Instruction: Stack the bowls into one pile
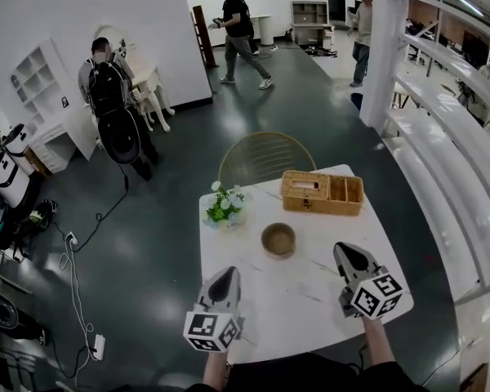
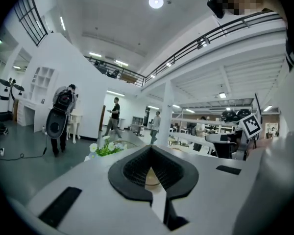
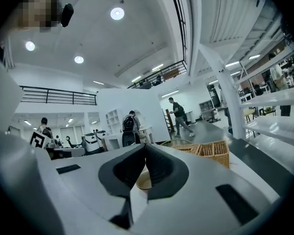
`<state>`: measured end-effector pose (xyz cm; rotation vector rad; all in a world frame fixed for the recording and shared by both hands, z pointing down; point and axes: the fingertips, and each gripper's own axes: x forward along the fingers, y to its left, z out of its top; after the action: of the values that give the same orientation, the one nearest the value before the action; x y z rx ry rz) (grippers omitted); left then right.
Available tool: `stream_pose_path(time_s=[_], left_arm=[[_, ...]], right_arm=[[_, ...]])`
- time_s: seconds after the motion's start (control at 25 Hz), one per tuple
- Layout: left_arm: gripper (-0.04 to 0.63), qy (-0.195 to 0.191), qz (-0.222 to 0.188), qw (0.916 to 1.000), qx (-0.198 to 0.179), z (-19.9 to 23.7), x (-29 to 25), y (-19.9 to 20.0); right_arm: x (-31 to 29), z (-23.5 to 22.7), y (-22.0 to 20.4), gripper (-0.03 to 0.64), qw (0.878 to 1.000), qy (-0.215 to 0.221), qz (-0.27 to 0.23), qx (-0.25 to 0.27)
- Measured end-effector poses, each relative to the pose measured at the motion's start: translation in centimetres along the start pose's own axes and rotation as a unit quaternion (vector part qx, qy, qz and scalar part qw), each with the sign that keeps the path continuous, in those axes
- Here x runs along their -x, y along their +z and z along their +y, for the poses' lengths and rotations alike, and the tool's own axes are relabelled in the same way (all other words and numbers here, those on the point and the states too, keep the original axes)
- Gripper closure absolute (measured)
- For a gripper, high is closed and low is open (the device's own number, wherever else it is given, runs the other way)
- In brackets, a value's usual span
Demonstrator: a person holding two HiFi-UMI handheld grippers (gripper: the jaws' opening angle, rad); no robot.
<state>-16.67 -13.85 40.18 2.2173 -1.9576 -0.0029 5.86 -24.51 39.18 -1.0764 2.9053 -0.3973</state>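
The left gripper (image 1: 226, 274) has its jaws closed tip to tip with nothing between them, and it hangs above the near edge of the white tabletop (image 1: 310, 300), towards the near left corner. The right gripper (image 1: 347, 253) is closed in the same way and also empty, raised over the right side of the tabletop, close to its right edge. Both point roughly level, away from the person. The brown bowls (image 1: 278, 239) sit around the middle of the tabletop, beyond the two grippers and between them; how many are nested there cannot be told. A wicker basket (image 1: 322, 192) stands at the far right corner, flowers (image 1: 225, 206) at the far left corner, and a wire chair (image 1: 265, 158) just past the far edge.
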Motion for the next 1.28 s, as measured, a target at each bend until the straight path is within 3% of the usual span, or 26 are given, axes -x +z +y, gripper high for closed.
stream_pose_path(time_s=[0.4, 0.64, 1.28], left_arm=[[0.581, 0.002, -0.03, 0.9994, -0.016, -0.2, 1.8, 1.9], [0.581, 0.017, -0.042, 0.9987, -0.024, -0.2, 1.9, 2.1], [0.58, 0.041, -0.039, 0.9977, -0.037, 0.3, 2.3, 2.7]], right_arm=[[2.8, 0.0, 2.3, 0.603, 0.999, -0.023, -0.034, 0.03], [3.3, -0.5, 1.6, 0.603, 0.997, -0.037, -0.028, 0.06], [3.4, 0.1, 2.1, 0.603, 0.997, -0.031, -0.033, 0.059]])
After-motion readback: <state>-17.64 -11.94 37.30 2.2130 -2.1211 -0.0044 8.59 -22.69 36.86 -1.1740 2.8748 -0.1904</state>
